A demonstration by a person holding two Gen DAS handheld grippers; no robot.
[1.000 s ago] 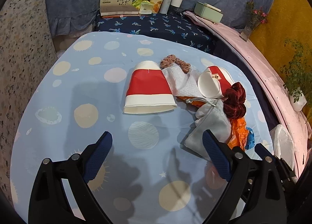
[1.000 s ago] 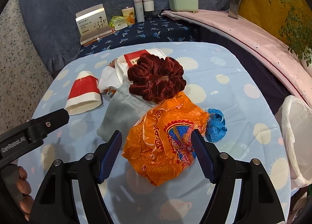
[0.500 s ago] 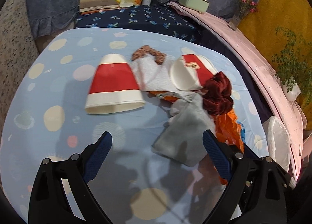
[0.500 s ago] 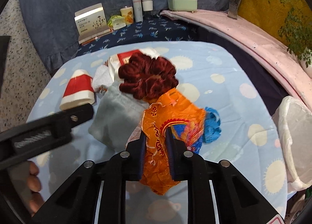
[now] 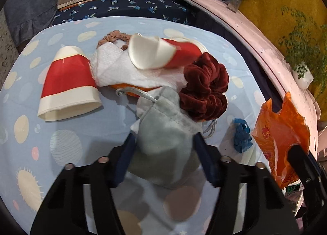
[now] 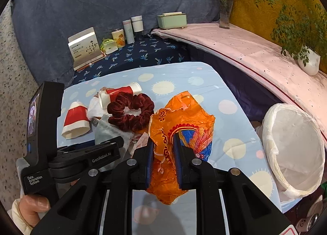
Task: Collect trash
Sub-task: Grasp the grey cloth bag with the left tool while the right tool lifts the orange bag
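Note:
My left gripper [image 5: 164, 153] is closing, and its blue pads touch both sides of a grey drawstring pouch [image 5: 167, 124] on the blue spotted tablecloth [image 5: 67, 139]. My right gripper [image 6: 163, 153] is shut on a crumpled orange plastic bag [image 6: 181, 116] and holds it above the table; this orange bag [image 5: 280, 130] also hangs at the right of the left wrist view. Two red-and-white paper cups [image 5: 67, 83] [image 5: 163, 53], a white tissue [image 5: 122, 71], a dark red scrunchie [image 5: 204, 90] and a blue scrap [image 5: 242, 134] lie around the pouch.
A white-lined bin [image 6: 294, 147] stands off the table's right edge. At the back, a box [image 6: 84, 49], tins [image 6: 128, 28] and a green case [image 6: 171, 20] stand on a dark cloth. A potted plant [image 6: 308, 61] sits on the pink ledge. A hand [image 6: 32, 204] holds the left gripper's body [image 6: 81, 157].
The left gripper came forward over the grey pouch and its jaws narrowed onto it. The right gripper shut on the orange bag and lifted it to the right, uncovering the blue scrap.

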